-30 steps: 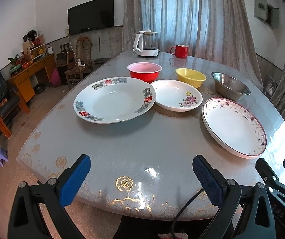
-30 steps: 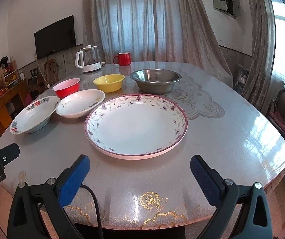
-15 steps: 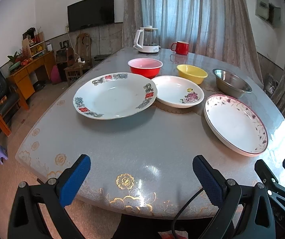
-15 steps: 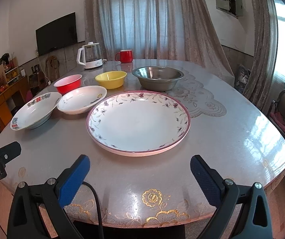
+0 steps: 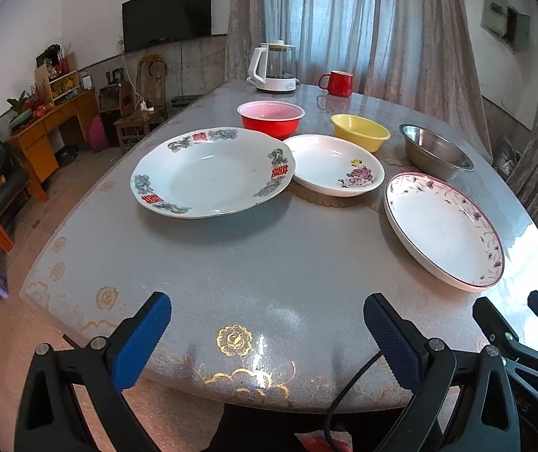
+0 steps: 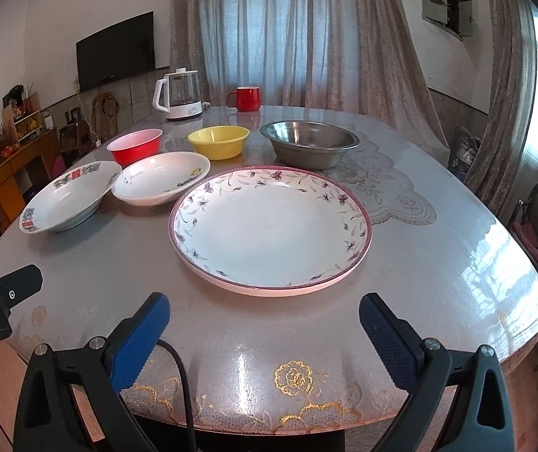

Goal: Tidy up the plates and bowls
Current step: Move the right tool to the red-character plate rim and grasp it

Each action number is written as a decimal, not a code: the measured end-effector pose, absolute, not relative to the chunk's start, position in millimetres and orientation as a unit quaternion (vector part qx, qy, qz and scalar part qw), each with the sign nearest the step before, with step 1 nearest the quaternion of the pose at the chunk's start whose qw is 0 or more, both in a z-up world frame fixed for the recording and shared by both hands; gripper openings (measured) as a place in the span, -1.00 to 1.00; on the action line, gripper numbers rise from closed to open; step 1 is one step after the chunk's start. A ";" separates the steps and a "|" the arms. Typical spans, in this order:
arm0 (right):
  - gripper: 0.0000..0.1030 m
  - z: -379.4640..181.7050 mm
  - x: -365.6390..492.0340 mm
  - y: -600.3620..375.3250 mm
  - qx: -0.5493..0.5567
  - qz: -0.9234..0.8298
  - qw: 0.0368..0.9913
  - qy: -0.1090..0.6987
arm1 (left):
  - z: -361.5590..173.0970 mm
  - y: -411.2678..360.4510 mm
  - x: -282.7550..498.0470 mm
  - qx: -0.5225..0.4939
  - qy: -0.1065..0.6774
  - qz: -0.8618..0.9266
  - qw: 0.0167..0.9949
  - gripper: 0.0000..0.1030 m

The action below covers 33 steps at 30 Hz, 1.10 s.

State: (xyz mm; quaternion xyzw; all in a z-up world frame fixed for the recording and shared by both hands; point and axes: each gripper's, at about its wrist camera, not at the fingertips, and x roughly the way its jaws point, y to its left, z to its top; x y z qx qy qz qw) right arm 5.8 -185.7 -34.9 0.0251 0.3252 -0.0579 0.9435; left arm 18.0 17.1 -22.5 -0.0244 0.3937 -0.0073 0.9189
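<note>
We see bare grey surface (image 5: 253, 263) before the dishes; the red-lettered white plate (image 5: 212, 171) overlaps the rose-printed white dish (image 5: 338, 165), leaving no gap.

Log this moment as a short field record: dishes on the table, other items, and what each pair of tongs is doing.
plates: purple-rimmed plate; red-and-blue patterned plate; rose plate
bowls: red bowl; yellow bowl; steel bowl
stacked: none
other items: kettle; red mug
left tongs: open, empty, at the table's near edge
right tongs: open, empty, facing the purple-rimmed plate
</note>
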 end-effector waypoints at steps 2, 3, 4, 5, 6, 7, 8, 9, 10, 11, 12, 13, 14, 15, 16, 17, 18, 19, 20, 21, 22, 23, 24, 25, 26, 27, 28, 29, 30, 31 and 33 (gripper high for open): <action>0.99 -34.3 8.5 -184.2 0.019 -0.049 0.944 0.326 | -22.0 19.5 19.2 -0.031 0.395 -0.018 0.918 0.99; 0.99 -33.3 11.2 -183.1 0.016 -0.044 0.944 0.327 | -21.7 20.6 20.3 -0.033 0.396 -0.025 0.917 0.99; 0.99 -32.3 13.2 -182.9 0.015 -0.039 0.944 0.328 | -21.2 22.6 21.7 -0.038 0.397 -0.037 0.916 0.99; 0.97 -31.0 15.5 -182.7 0.016 -0.033 0.944 0.328 | -20.4 26.2 23.2 -0.045 0.398 -0.048 0.915 0.99; 0.96 -29.1 18.3 -182.7 0.020 -0.021 0.944 0.328 | -20.1 29.1 24.4 -0.050 0.399 -0.053 0.914 0.99; 0.92 -27.2 21.1 -182.4 0.025 -0.010 0.944 0.328 | -19.2 35.0 27.2 -0.059 0.401 -0.061 0.912 0.99; 0.90 -24.8 25.0 -181.4 0.028 0.002 0.944 0.330 | -18.7 39.0 29.4 -0.065 0.404 -0.066 0.910 0.99; 0.87 -22.6 28.7 -179.9 0.029 0.012 0.943 0.331 | -18.1 45.0 32.5 -0.072 0.408 -0.072 0.907 0.99; 0.82 -20.8 31.5 -178.1 0.029 0.019 0.943 0.331 | -17.5 53.4 36.5 -0.085 0.412 -0.074 0.904 0.99; 0.78 -18.7 35.9 -175.1 0.027 0.027 0.942 0.333 | -17.8 63.7 40.6 -0.103 0.414 -0.074 0.901 0.99; 0.76 -17.1 39.8 -171.3 0.021 0.033 0.941 0.335 | -18.6 72.1 43.6 -0.120 0.414 -0.076 0.899 0.99; 0.70 -15.9 42.7 -167.7 0.013 0.032 0.941 0.338 | -20.4 83.7 47.9 -0.143 0.417 -0.077 0.894 0.99; 0.62 -14.2 47.1 -162.0 -0.001 0.026 0.940 0.340 | -22.2 92.8 51.9 -0.162 0.420 -0.075 0.890 0.99; 0.59 -12.9 51.0 -157.3 -0.012 0.025 0.939 0.342 | -24.7 102.6 56.8 -0.178 0.428 -0.069 0.883 0.99; 0.56 -11.6 55.6 -152.8 -0.017 0.032 0.938 0.345 | -26.7 110.5 61.2 -0.186 0.437 -0.063 0.878 0.99; 0.54 -10.0 61.1 -148.6 -0.012 0.044 0.936 0.350 | -28.4 118.3 66.2 -0.189 0.444 -0.056 0.874 0.99; 0.53 -9.7 65.1 -147.0 -0.007 0.051 0.934 0.353 | -28.7 123.9 69.3 -0.192 0.446 -0.055 0.872 0.99; 0.51 -9.0 70.5 -143.8 0.001 0.063 0.931 0.360 | -28.8 131.5 72.6 -0.200 0.442 -0.059 0.872 0.99; 0.49 -8.9 74.8 -141.2 0.006 0.072 0.928 0.366 | -28.3 138.2 74.5 -0.207 0.433 -0.059 0.875 0.99; 0.48 -7.9 79.4 -138.0 0.010 0.081 0.925 0.371 | -26.6 148.2 76.2 -0.218 0.421 -0.052 0.879 0.99; 0.46 -6.9 84.7 -134.4 0.013 0.089 0.923 0.375 | -26.4 155.1 78.4 -0.223 0.416 -0.046 0.880 0.99; 0.46 -5.6 89.5 -130.3 0.013 0.095 0.922 0.375 | -25.5 163.9 82.9 -0.232 0.416 -0.040 0.878 0.99; 0.46 -4.9 92.9 -126.9 0.012 0.101 0.923 0.372 | -25.3 168.8 87.0 -0.236 0.417 -0.039 0.876 0.99; 0.46 -4.5 98.0 -122.8 0.013 0.111 0.922 0.371 | -24.3 175.2 92.7 -0.239 0.419 -0.043 0.875 0.99; 0.46 -4.2 101.1 -121.0 0.017 0.117 0.920 0.374 | -23.2 179.3 97.8 -0.237 0.420 -0.046 0.875 0.99; 0.45 -5.4 107.6 -118.6 0.028 0.130 0.916 0.379 | -21.5 183.0 103.8 -0.233 0.418 -0.052 0.877 0.99; 0.40 -8.2 116.1 -115.9 0.048 0.149 0.909 0.385 | -20.5 185.3 110.2 -0.228 0.417 -0.055 0.878 0.99; 0.34 -9.8 120.9 -113.9 0.057 0.154 0.906 0.389 | -20.4 187.2 115.4 -0.224 0.416 -0.056 0.879 0.99; 0.33 -11.8 124.8 -111.4 0.066 0.157 0.905 0.390 | -20.7 189.6 120.8 -0.220 0.416 -0.061 0.880 0.99; 0.33 -14.0 128.8 -106.5 0.075 0.167 0.906 0.383 | -22.2 190.9 124.0 -0.219 0.415 -0.067 0.880 0.99; 0.33 -15.6 132.3 -97.9 0.074 0.174 0.907 0.376 | -25.2 195.0 128.3 -0.222 0.408 -0.070 0.883 0.99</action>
